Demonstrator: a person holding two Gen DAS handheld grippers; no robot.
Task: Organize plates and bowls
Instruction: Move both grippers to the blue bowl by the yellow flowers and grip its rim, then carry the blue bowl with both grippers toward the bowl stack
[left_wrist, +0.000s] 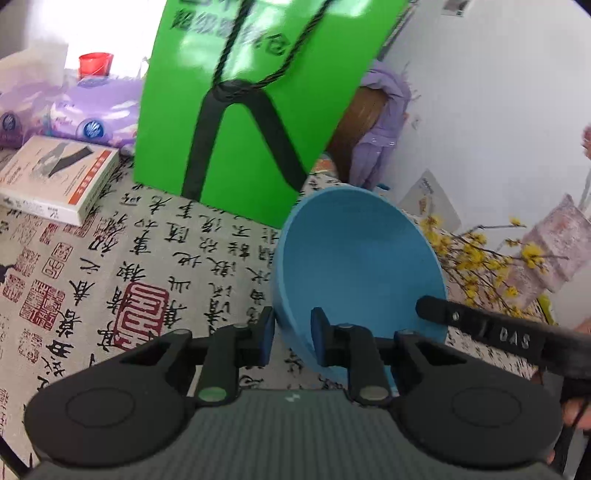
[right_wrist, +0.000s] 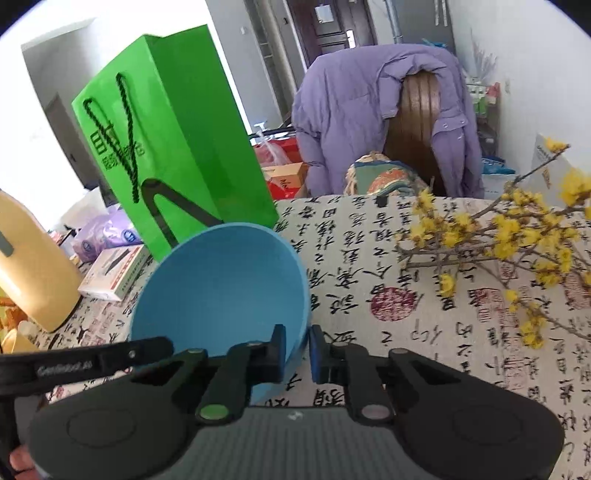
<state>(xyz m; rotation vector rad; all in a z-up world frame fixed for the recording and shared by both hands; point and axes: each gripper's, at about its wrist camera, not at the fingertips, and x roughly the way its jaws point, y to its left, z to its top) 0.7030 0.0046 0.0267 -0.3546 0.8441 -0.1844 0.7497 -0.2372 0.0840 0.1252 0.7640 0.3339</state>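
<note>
Here the green bag (left_wrist: 236, 110) stands on the counter (left_wrist: 147, 258), with the blue bowl (left_wrist: 354, 266) just before it. Left gripper (left_wrist: 293, 338) and right gripper (right_wrist: 297, 350) have their jaws pinched on opposite rim edges. Lift evenly, keeping both grips level.

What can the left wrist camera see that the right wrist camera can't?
Only the left wrist view shows the red cup far back.

Only the right wrist view shows the yellow jug and the dark door.

Both show the blue bowl, each gripper pinching one side of its rim: the left gripper and the right gripper. Both also show the green bag, yellow flowers, purple coat, white box and calligraphy tablecloth.
</note>
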